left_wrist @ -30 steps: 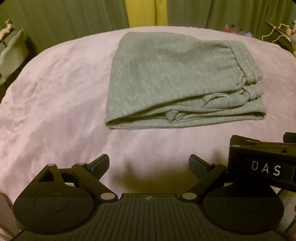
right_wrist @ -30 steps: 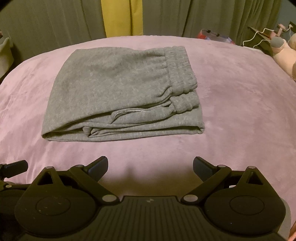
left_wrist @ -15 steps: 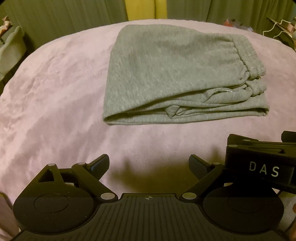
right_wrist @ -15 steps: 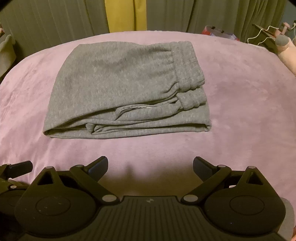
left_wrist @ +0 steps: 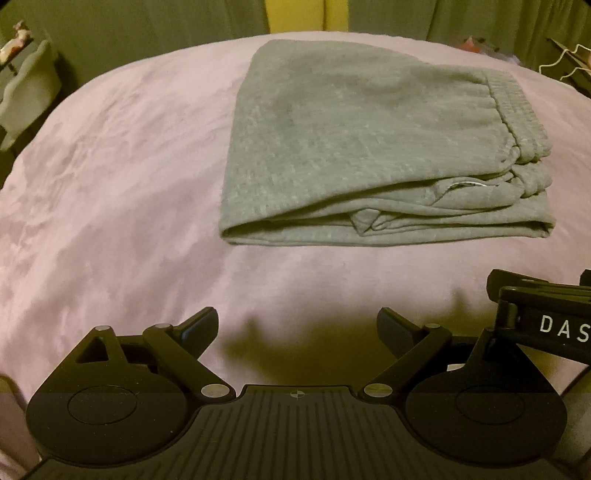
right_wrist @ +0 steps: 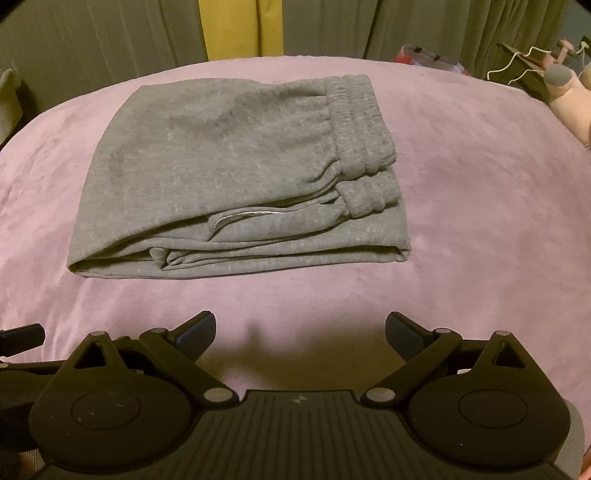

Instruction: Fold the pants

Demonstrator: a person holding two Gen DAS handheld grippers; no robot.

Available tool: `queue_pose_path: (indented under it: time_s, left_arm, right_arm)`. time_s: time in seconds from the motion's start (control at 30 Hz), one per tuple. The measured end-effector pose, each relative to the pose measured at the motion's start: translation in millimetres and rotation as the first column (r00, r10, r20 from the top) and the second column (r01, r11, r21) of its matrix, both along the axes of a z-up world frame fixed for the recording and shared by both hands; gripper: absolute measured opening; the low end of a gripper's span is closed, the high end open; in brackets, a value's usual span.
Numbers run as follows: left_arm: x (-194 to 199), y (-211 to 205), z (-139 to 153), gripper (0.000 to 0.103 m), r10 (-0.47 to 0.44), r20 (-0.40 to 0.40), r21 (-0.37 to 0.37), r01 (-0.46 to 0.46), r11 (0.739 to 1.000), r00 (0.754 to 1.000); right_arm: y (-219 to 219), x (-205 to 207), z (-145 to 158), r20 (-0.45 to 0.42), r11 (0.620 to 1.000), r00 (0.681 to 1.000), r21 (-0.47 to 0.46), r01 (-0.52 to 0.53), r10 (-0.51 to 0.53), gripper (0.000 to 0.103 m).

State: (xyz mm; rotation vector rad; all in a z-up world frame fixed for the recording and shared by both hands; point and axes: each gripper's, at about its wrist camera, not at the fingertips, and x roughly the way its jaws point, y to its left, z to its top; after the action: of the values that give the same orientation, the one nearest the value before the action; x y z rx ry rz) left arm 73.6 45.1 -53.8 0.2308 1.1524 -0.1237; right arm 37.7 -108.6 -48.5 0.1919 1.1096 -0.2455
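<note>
Grey sweatpants (left_wrist: 369, 147) lie folded in a flat stack on the pink bed cover (left_wrist: 110, 184), with the ribbed waistband at the right end. They also show in the right wrist view (right_wrist: 229, 170). My left gripper (left_wrist: 297, 325) is open and empty, short of the near edge of the stack. My right gripper (right_wrist: 299, 328) is open and empty, also short of the near edge. The right gripper's body (left_wrist: 546, 325) shows at the right of the left wrist view.
Green curtains with a yellow strip (right_wrist: 240, 29) hang behind the bed. A pink plush toy (right_wrist: 569, 99) and white cables lie at the far right. A pale chair or bin (left_wrist: 26, 92) stands at the left edge of the bed.
Both grippers have moved a little closer to the folded pants, which now look larger in both views. The pants have not moved and both grippers stay open.
</note>
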Motion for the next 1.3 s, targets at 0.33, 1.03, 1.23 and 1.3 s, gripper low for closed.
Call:
queue_pose_path:
  time_s: [0.33,1.03,1.23,1.3]
  left_arm:
    - [1.6,0.0,-0.9,0.096,0.004,-0.004,0.008,-0.004,1.000,1.000]
    - [3.0,1.9,0.0,0.096,0.018,-0.002,0.011,-0.018,1.000,1.000]
    - [2.8,1.1,-1.0,0.096,0.019,-0.002,0.013,-0.019,1.000,1.000]
    - [3.1,0.9,-1.3,0.096,0.019,-0.003,0.014,-0.019,1.000,1.000]
  right_arm:
    - [-4.5,1.5,-2.7,-0.012,1.000,1.000,0.012,0.004,-0.004,0.098]
    - [-3.9,2.6,-3.1,-0.025,1.000,1.000,0.012,0.007,-0.006,0.098]
    - [-3.4,2.5,-3.0,-0.029,1.000,1.000,0.011,0.007,-0.007,0.098]
    - [-3.2,2.3,-3.4,-0.031,1.000,0.999,0.011,0.008,-0.008,0.098]
